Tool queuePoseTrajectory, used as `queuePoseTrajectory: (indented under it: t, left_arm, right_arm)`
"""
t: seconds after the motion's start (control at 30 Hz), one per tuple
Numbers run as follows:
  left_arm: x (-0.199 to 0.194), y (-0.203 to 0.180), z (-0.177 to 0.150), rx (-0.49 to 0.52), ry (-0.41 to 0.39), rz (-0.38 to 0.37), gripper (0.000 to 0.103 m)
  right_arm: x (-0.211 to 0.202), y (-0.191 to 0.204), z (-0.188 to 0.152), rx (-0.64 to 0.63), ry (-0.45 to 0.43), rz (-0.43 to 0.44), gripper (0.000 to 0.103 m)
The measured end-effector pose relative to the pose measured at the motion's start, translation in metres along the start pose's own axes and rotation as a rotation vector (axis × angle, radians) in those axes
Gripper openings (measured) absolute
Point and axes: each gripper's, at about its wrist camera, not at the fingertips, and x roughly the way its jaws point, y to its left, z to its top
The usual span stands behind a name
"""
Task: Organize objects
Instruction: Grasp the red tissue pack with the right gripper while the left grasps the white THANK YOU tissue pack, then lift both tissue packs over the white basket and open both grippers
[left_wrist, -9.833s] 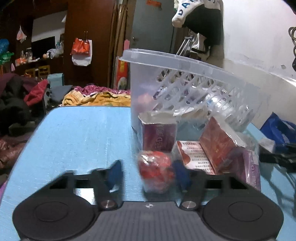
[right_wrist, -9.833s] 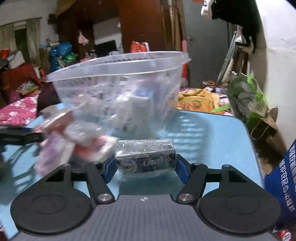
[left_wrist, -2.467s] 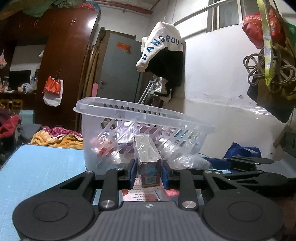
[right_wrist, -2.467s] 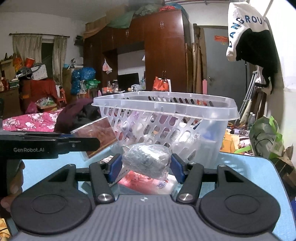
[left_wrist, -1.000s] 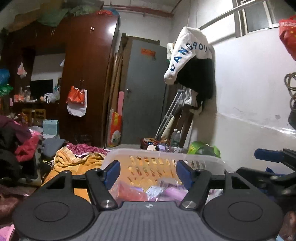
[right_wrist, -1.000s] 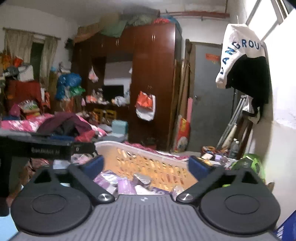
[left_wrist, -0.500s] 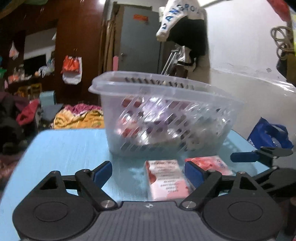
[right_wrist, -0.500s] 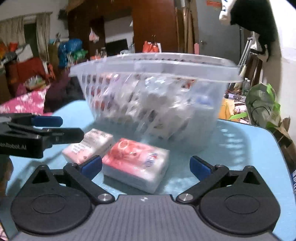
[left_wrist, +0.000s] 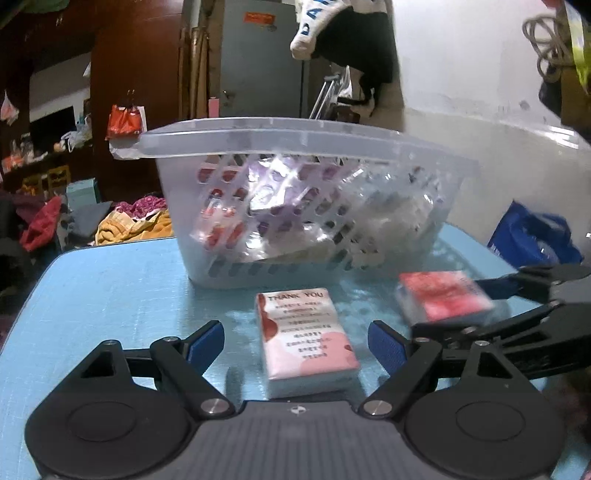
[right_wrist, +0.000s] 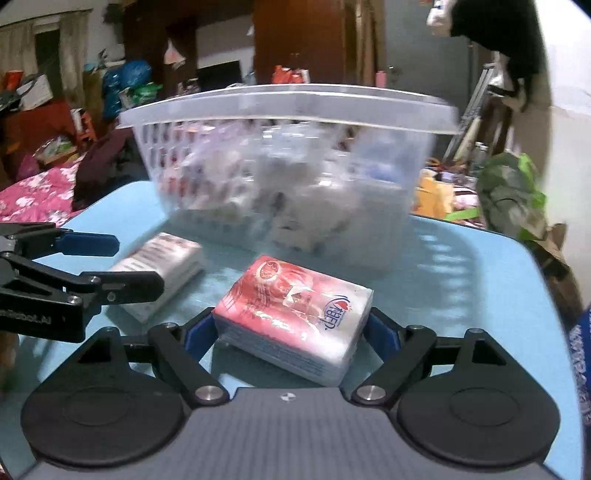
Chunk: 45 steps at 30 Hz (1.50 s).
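A clear slotted plastic basket holding several wrapped packs stands on the blue table. A pink "THANK YOU" tissue pack lies in front of it, between the wide-open jaws of my left gripper, untouched. A red and white tissue pack lies between the blue pads of my right gripper, whose jaws have closed in to its sides. In the left wrist view the red pack shows at the right with the right gripper around it.
The left gripper crosses the left of the right wrist view beside the pink pack. A blue bag and a white wall stand to the right. Clothes and cupboards fill the room behind.
Both grippers have come down closer to the two tissue packs. The right jaws have narrowed onto the red pack. The left jaws stay wide around the pink pack.
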Motion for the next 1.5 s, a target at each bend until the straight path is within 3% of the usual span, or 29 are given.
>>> queuePoseTrajectory:
  t: [0.1,0.13,0.17,0.3,0.7,0.77,0.9,1.03,1.13,1.23,1.3,1.43,1.5]
  left_arm:
    - [0.006,-0.010,0.000,0.018,0.018,0.013,0.088]
    - [0.007,-0.012,0.000,0.023,0.029,0.023,0.080]
    - [0.010,-0.014,0.000,0.026,0.042,0.037,0.058]
    - [0.008,-0.011,0.002,-0.020,0.018,0.079,0.057]
    - [-0.006,-0.009,-0.001,-0.040,-0.068,0.053,0.057]
    - [-0.015,-0.007,-0.003,-0.047,-0.129,0.043,0.057]
    - [-0.044,-0.004,-0.007,-0.063,-0.232,0.026,0.057]
    - [-0.082,0.002,0.022,-0.078,-0.355,-0.009,0.057]
    - [-0.096,-0.002,0.073,-0.034,-0.422,-0.002,0.057]
    - [-0.092,-0.004,0.122,-0.027,-0.442,0.022,0.057]
    - [-0.075,-0.007,0.148,-0.016,-0.401,0.067,0.057]
    - [-0.023,0.007,0.161,-0.065,-0.278,0.094,0.058]
    - [0.004,0.018,0.158,-0.090,-0.202,0.070,0.065]
  right_arm:
    - [-0.011,-0.008,-0.004,0.026,-0.026,0.015,0.087]
    - [-0.015,-0.008,-0.005,0.023,-0.038,0.013,0.087]
    - [-0.017,-0.008,-0.005,0.021,-0.048,0.010,0.087]
    - [-0.017,-0.005,-0.003,0.020,-0.071,0.004,0.087]
    - [-0.025,0.010,-0.002,-0.049,-0.184,0.027,0.087]
    - [-0.031,0.008,-0.003,-0.045,-0.223,0.049,0.087]
    - [-0.058,0.005,-0.015,-0.039,-0.392,0.080,0.087]
    - [-0.090,0.007,-0.003,-0.025,-0.498,0.092,0.087]
    - [-0.108,0.012,0.043,-0.062,-0.554,0.035,0.087]
    - [-0.102,0.010,0.103,-0.089,-0.534,0.024,0.087]
    - [-0.085,0.006,0.138,-0.099,-0.488,0.028,0.087]
    - [-0.037,0.001,0.165,-0.157,-0.383,0.003,0.089]
    - [-0.007,-0.002,0.165,-0.161,-0.316,0.024,0.096]
